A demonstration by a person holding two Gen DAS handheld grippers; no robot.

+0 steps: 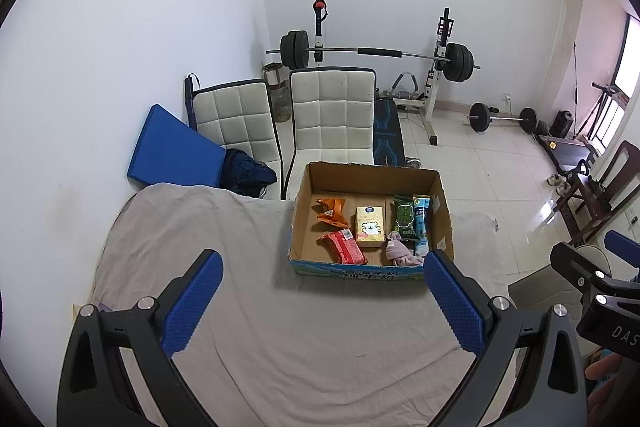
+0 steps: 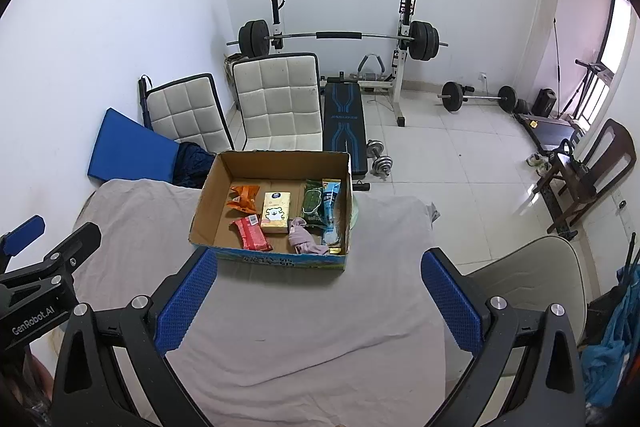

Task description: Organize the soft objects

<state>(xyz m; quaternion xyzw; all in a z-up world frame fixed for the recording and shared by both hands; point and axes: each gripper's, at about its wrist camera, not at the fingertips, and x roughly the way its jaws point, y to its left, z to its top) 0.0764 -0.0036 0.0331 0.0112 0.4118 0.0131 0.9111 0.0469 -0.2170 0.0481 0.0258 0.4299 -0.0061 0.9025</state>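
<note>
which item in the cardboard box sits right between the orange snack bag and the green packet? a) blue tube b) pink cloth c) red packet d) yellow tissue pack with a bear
d: the yellow tissue pack with a bear lies in the cardboard box with the orange snack bag on one side and the green packet on the other.

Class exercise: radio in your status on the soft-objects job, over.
Left gripper open, right gripper open, both empty above the cloth-covered table. Cardboard box ahead, packets and pink cloth inside. Nothing in the way.
</note>
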